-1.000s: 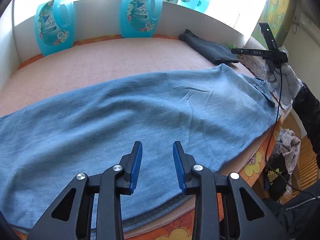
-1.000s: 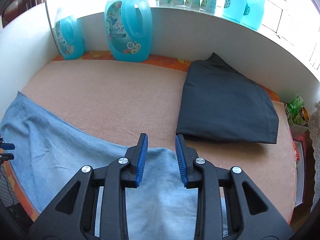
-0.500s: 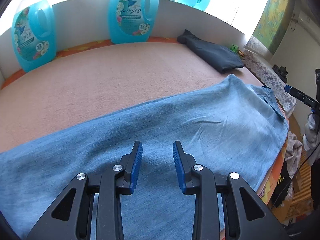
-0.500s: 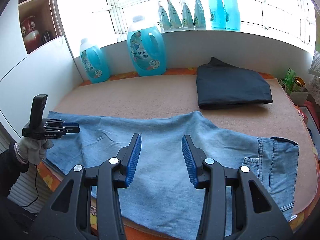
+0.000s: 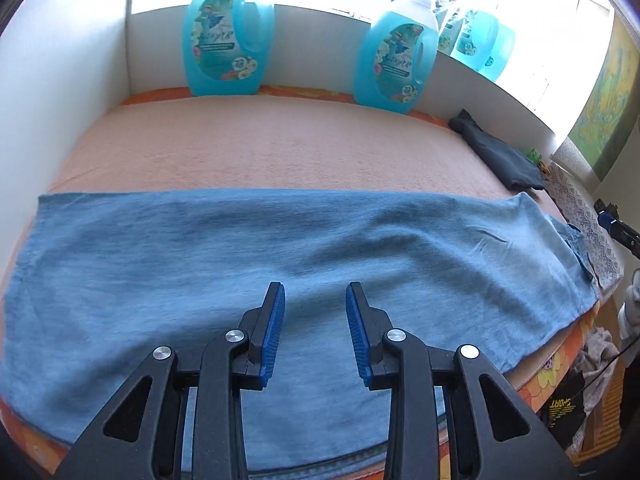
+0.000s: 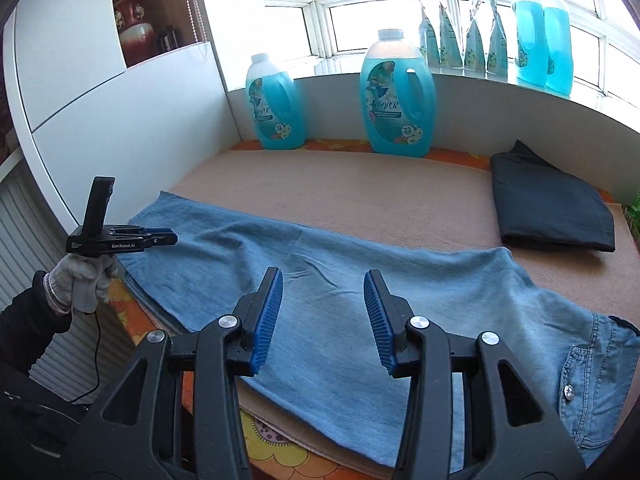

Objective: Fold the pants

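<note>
Light blue jeans (image 5: pixel 280 264) lie flat along the front of the pink towel-covered surface (image 5: pixel 260 148), leg ends at the left, waist at the right. My left gripper (image 5: pixel 315 292) hovers over the middle of the legs, open, nothing between its blue pads. In the right wrist view the jeans (image 6: pixel 360 280) stretch from the hems at the left to the buttoned pocket (image 6: pixel 576 364) at the right. My right gripper (image 6: pixel 323 276) is open above the thigh part and holds nothing. A gloved hand (image 6: pixel 80 280) holds the left gripper (image 6: pixel 168 238) over the hem end.
A folded black garment (image 6: pixel 552 216) lies at the back right of the surface. Two big blue detergent bottles (image 6: pixel 396 108) stand against the back wall, with more bottles and pouches on the sill. White walls close the left side. Loose clothes (image 5: pixel 596 356) lie on the floor at right.
My right gripper has pulled back from the jeans and its jaws stand wider. The left gripper's view has swung toward the leg end. The jeans lie still.
</note>
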### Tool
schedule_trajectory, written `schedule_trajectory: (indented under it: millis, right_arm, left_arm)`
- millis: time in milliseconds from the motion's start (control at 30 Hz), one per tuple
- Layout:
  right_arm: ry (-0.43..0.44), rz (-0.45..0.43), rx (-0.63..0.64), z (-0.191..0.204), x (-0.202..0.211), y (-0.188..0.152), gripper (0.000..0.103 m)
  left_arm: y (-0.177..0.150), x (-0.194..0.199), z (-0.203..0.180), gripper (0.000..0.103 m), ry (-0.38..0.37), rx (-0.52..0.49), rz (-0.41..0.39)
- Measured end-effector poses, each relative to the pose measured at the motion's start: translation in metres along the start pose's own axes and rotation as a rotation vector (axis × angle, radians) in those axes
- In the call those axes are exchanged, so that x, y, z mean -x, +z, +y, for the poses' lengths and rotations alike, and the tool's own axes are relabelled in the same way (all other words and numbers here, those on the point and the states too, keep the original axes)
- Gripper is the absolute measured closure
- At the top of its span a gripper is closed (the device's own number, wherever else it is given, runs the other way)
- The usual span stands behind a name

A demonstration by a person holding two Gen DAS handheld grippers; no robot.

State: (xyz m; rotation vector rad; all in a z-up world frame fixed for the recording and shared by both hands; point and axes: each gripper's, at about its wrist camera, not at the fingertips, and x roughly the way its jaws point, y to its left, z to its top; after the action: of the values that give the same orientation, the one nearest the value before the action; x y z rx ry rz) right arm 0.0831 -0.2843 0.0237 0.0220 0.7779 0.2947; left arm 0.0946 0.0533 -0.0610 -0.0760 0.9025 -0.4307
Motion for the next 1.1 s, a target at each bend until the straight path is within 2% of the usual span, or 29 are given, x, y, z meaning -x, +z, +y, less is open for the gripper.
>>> schedule_trajectory:
  millis: [267, 500, 600, 733, 867, 933, 967, 1000, 1100]
  right_arm:
    - [0.106, 0.074, 0.152, 0.068, -0.053, 0.004, 0.059]
    - [0.222, 0.225, 0.370, 0.136, -0.101, -0.017, 0.059]
    - [0.254, 0.306, 0.479, 0.159, -0.121, -0.035, 0.059]
    - [0.242, 0.389, 0.590, 0.177, -0.143, -0.053, 0.059]
    - [0.207, 0.423, 0.645, 0.183, -0.158, -0.059, 0.059]
    - [0.224, 0.440, 0.648, 0.183, -0.162, -0.060, 0.068]
    - [0.239, 0.445, 0.641, 0.182, -0.161, -0.059, 0.076]
    - [0.231, 0.446, 0.645, 0.182, -0.160, -0.058, 0.092]
    - [0.230, 0.440, 0.646, 0.181, -0.155, -0.055, 0.097]
  left_arm:
    - [-0.041, 0.056, 0.072, 0.068, 0.117, 0.162, -0.066]
    - [-0.078, 0.079, 0.126, 0.068, 0.188, 0.330, -0.075]
    - [-0.088, 0.083, 0.143, 0.068, 0.187, 0.397, -0.079]
    - [-0.096, 0.082, 0.156, 0.068, 0.176, 0.453, -0.076]
    - [-0.096, 0.077, 0.163, 0.068, 0.172, 0.473, -0.066]
    - [-0.095, 0.074, 0.165, 0.068, 0.171, 0.470, -0.055]
    - [-0.095, 0.073, 0.165, 0.068, 0.178, 0.466, -0.050]
    - [-0.094, 0.072, 0.166, 0.068, 0.182, 0.462, -0.045]
    - [-0.094, 0.069, 0.169, 0.068, 0.191, 0.464, -0.036]
